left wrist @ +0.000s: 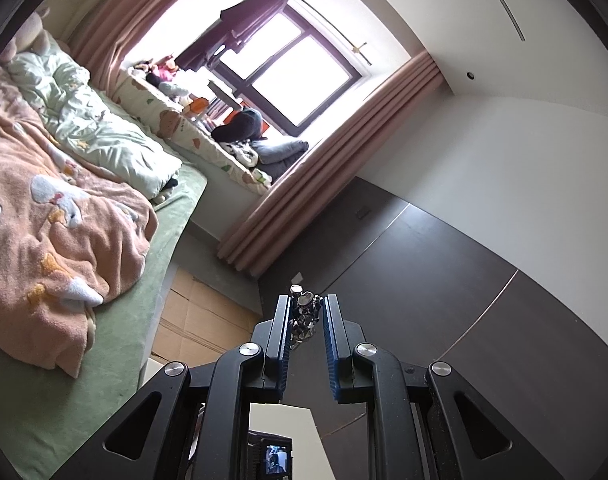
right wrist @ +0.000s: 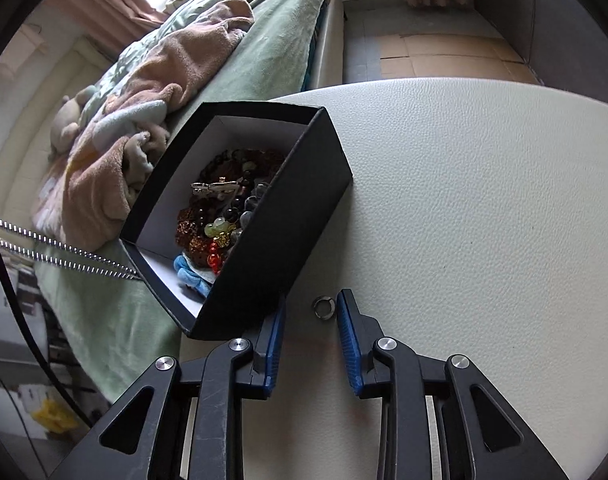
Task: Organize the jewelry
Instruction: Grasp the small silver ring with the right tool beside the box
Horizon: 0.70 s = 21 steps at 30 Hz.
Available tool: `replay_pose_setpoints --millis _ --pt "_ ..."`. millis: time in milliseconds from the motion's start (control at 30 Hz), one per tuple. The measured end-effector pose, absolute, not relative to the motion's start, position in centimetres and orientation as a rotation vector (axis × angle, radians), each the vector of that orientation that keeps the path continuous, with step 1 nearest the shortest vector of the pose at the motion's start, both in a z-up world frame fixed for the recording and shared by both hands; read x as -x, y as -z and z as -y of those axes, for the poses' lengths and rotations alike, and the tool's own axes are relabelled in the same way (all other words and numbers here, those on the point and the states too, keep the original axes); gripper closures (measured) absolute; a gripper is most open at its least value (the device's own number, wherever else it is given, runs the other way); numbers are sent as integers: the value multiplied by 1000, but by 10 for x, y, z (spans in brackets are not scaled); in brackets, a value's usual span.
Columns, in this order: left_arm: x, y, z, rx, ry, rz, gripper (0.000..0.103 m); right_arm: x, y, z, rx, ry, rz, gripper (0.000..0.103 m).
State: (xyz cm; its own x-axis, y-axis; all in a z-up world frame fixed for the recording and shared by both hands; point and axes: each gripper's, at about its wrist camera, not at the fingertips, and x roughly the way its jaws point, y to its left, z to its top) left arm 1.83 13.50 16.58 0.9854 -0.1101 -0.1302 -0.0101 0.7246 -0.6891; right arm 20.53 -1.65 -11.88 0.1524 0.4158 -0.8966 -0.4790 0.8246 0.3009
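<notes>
In the left wrist view my left gripper [left wrist: 306,308] is raised and tilted up toward the window, shut on a silver chain necklace [left wrist: 304,316] bunched between its blue pads. In the right wrist view that chain [right wrist: 55,246] hangs in from the left edge toward a black box [right wrist: 304,216] with a white inside, holding beaded bracelets [right wrist: 227,204] and a blue fabric piece [right wrist: 191,276]. My right gripper [right wrist: 310,304] is open low over the white table [right wrist: 484,200], its fingertips either side of a small silver ring [right wrist: 324,306] lying beside the box.
The box sits at the table's left edge, next to a bed [right wrist: 151,128] with green sheet and pink blanket. The left wrist view shows the bed [left wrist: 63,220], pink curtains [left wrist: 304,184], a window and a dark wall panel [left wrist: 444,280]. Cardboard covers the floor [right wrist: 444,54].
</notes>
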Motion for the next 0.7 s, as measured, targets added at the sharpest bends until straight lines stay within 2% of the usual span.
replay_pose_setpoints --millis 200,333,700 --pt "-16 -168 -136 756 49 -160 87 -194 117 2 217 -595 -1216 75" --pt "-14 -170 -134 745 51 -156 87 -186 117 -4 332 -551 -1166 88" --pt "-28 -197 -115 675 76 -176 87 -197 99 40 104 -645 -1209 89"
